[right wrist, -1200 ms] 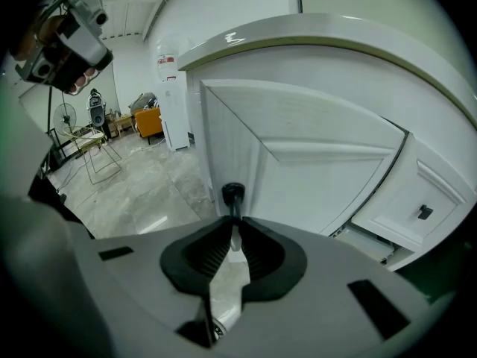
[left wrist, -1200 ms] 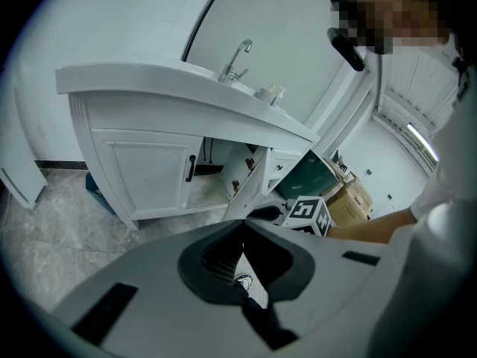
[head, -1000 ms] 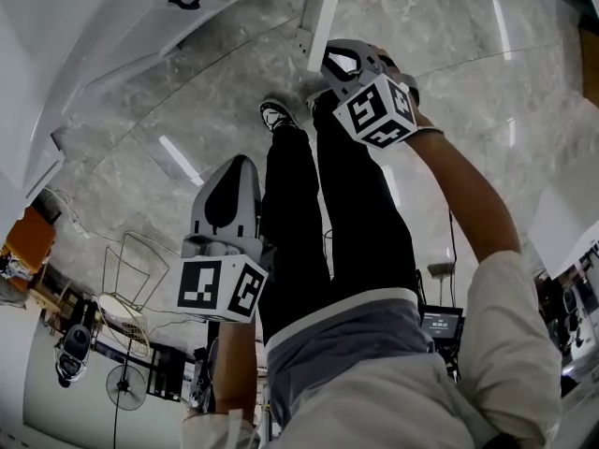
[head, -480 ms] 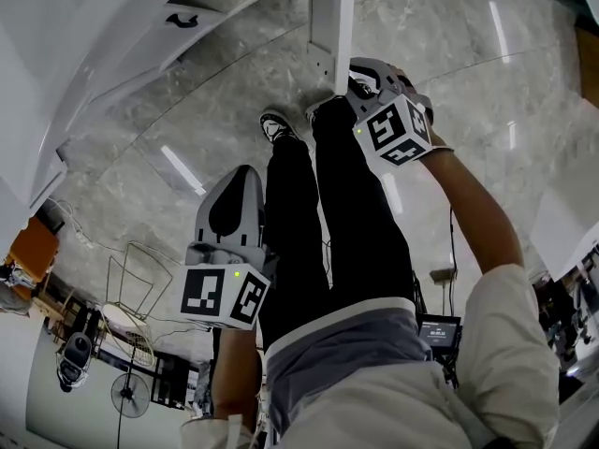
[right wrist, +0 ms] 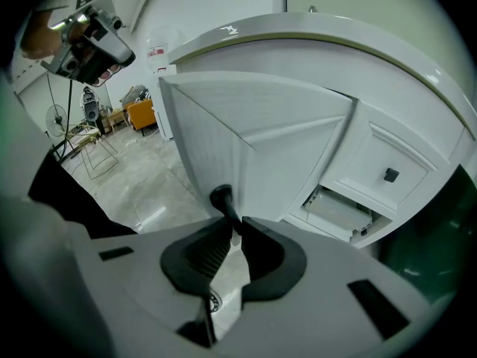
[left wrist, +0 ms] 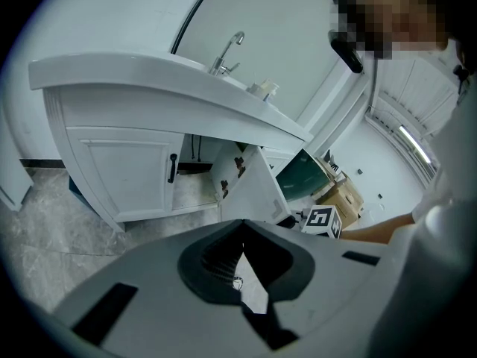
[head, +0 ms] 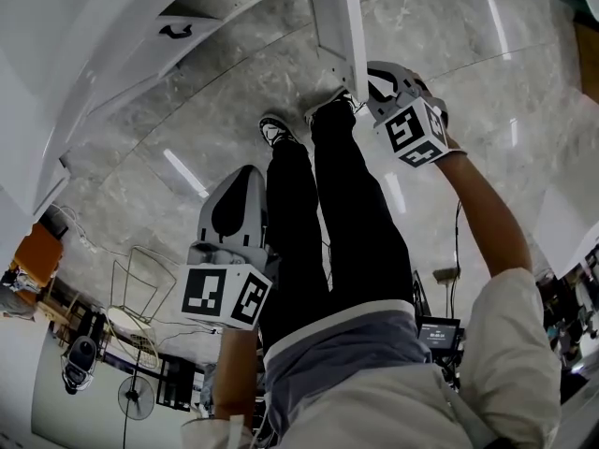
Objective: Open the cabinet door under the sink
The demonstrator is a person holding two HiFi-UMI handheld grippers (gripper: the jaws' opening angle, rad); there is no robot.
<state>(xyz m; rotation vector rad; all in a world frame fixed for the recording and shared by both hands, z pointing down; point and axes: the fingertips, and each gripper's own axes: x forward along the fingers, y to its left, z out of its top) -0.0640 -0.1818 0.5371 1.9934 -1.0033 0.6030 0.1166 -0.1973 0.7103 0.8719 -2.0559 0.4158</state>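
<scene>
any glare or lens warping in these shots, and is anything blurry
Head view: light streaks glare on the marble floor; fisheye bends the open cabinet door. Left gripper view: the countertop bows, corners go dark, a mosaic patch sits top right. Right gripper view: the door handle is sharp, the picture's edges darken.

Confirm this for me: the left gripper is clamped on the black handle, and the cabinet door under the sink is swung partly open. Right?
Not quite. It is the right gripper that is clamped on the black handle, as the right gripper view shows. The left gripper is shut on nothing, away from the cabinet. The rest holds: the cabinet door under the sink is swung partly open.
</scene>
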